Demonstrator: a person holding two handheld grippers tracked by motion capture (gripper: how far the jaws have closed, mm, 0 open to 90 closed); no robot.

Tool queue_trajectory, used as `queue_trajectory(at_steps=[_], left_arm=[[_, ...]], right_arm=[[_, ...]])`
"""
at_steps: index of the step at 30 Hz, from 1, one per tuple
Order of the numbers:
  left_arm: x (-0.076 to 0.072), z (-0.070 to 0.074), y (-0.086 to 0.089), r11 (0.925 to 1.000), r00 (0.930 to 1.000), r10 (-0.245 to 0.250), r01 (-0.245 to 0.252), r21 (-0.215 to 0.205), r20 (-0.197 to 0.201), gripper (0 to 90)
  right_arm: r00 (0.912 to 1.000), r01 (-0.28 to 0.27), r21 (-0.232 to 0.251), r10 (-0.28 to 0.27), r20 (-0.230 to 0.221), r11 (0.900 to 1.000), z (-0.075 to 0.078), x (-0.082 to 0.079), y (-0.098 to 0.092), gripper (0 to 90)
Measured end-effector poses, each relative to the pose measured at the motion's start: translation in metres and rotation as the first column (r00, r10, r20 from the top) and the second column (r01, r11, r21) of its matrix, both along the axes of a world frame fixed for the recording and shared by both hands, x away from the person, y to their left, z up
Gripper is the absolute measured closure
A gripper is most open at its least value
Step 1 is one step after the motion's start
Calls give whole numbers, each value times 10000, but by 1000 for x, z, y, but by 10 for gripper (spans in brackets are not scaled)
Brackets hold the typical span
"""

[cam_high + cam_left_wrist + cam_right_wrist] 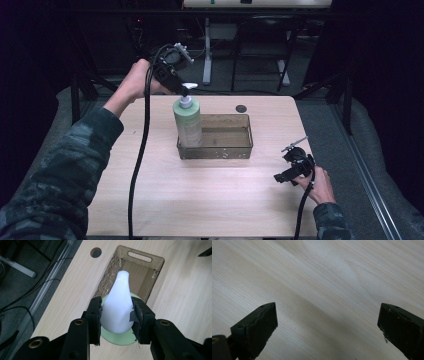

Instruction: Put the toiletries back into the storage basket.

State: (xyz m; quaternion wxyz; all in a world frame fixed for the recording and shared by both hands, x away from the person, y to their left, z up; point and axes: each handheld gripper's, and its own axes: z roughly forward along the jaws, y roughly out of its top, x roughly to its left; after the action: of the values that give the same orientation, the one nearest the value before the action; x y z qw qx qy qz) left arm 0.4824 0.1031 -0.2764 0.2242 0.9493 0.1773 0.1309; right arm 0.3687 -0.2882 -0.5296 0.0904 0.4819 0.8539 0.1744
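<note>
1. Presently, item one: my left gripper, fingers clenched on the white pump head of a pale green soap bottle. The grip sits low on the pump's flared base, one finger on each side, the spout pointing away from me over the bin.

2. Item two: brown translucent bin, open-topped, the landmark for this entry. The bottle stands upright at the bin's left end, as the high view shows it; whether its base rests on the bin floor or hangs just above it, I cannot tell.

3. Item three: my right gripper, fingers released and wide apart, holding nothing, low over bare counter to the right of the bin and nearer to me than it.

4. Item four: round hole in the counter, just beyond the bin's far wall. Not involved.

5. Handling note, my judgement: the step looks like moving the bottle by its pump, in or out of the bin. A pump head is smooth and tapered, so I would keep the squeeze firm and low on the flare, where the fingers cannot slide up.

6. Further note: travel straight up or down, bottle vertical, so its base clears the bin's left wall without tipping the bin.

7. Reserve: the right gripper is free to steady the bin's near-right corner if it shifts.
</note>
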Motion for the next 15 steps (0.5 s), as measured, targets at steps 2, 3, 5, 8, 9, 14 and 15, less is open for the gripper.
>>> queue_trajectory(at_steps=[2, 3, 5, 8, 9, 14, 15], left_arm=[[0, -2, 0, 10000, 10000, 6, -6, -2, -18, 633], [0, -2, 0, 10000, 10000, -23, 23, 36, -24, 633], [0, -4, 0, 10000, 10000, 3, -3, 2, -27, 632], [1, -8, 0, 10000, 10000, -17, 18, 65, -68, 632], [1, -9, -1, 9999, 10000, -34, 35, 116, -70, 632], [2, -15, -1, 9999, 9999, -33, 34, 100, -116, 632], [2, -15, -1, 9999, 9999, -60, 62, 160, -136, 632]], right_arm=[[10000, 12, -9, -12, -6, 10000, 0, 0, 0, 23], [10000, 11, -17, -11, -10, 10000, 0, 0, 0, 23], [9999, -127, -142, 128, 25, 9998, 0, 0, 0, 23], [9999, -126, -170, 126, 31, 9998, 0, 0, 0, 23], [9999, -112, -185, 112, 40, 9998, 0, 0, 0, 24], [10000, -40, -154, 40, -4, 9999, 0, 0, 0, 24], [9999, -121, -172, 121, 32, 9998, 0, 0, 0, 24]])
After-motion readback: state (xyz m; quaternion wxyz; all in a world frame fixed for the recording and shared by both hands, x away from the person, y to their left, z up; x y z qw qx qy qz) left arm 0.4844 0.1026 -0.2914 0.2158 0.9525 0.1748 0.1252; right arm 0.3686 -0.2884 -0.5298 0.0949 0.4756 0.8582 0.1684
